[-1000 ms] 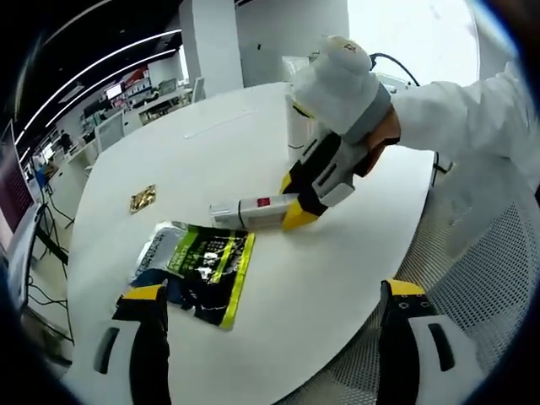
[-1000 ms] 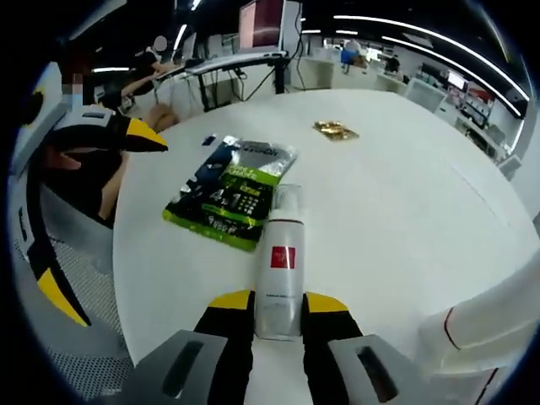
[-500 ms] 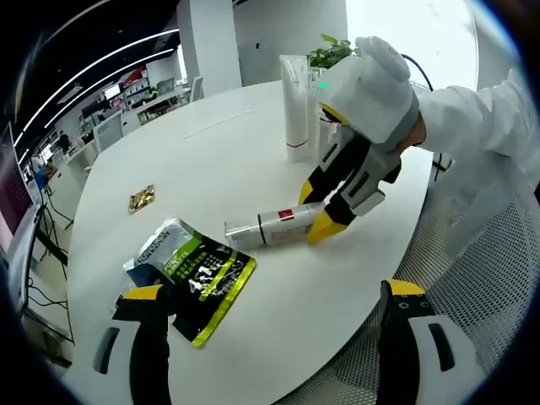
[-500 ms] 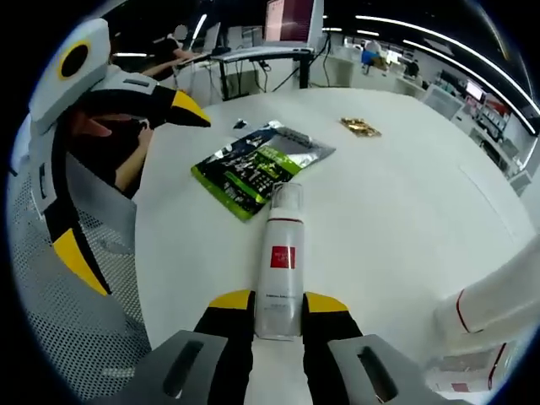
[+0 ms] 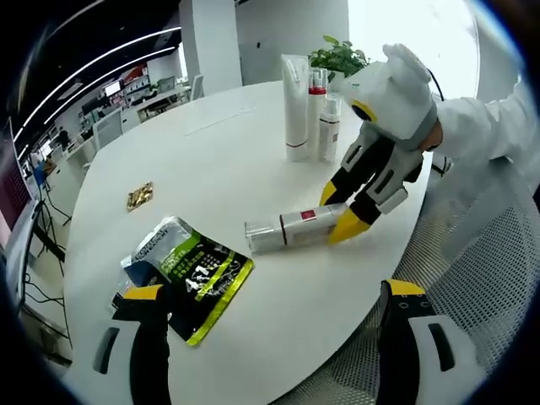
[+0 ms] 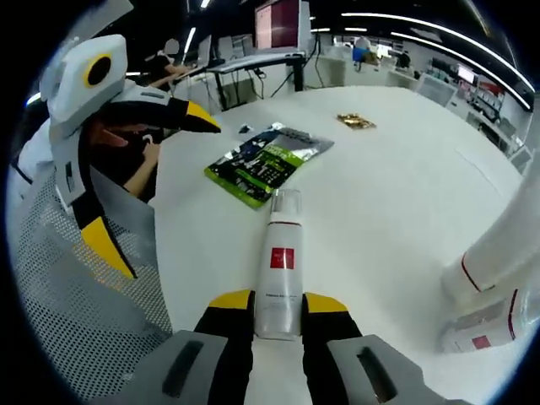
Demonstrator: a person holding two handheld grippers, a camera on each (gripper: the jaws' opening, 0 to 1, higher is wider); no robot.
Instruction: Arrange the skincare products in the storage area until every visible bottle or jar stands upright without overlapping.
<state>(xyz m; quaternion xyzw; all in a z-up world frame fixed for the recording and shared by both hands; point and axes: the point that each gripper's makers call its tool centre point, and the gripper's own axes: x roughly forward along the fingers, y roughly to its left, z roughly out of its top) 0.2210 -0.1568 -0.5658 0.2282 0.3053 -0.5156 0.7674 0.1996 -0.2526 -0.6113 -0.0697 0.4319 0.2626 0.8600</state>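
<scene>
The white pump bottle (image 6: 278,274) with a small red label lies on its side on the white counter (image 6: 396,211), its base end clamped between the fingers (image 6: 232,308) of the right gripper (image 6: 278,305); its long axis runs straight out from that gripper, pump end pointing toward the green-and-black foil pouch (image 6: 266,160). In the left gripper view the same bottle (image 5: 295,229) lies flat, with the upright tube and bottles (image 5: 310,105) standing beyond it near a potted plant. The left gripper (image 5: 270,337) hangs over the counter's near edge with its fingers spread wide and nothing between them, farther from the bottle than the right. Compared with half a second ago, the bottle has slid away from the pouch and toward the standing group, not yet tipped up.
</scene>
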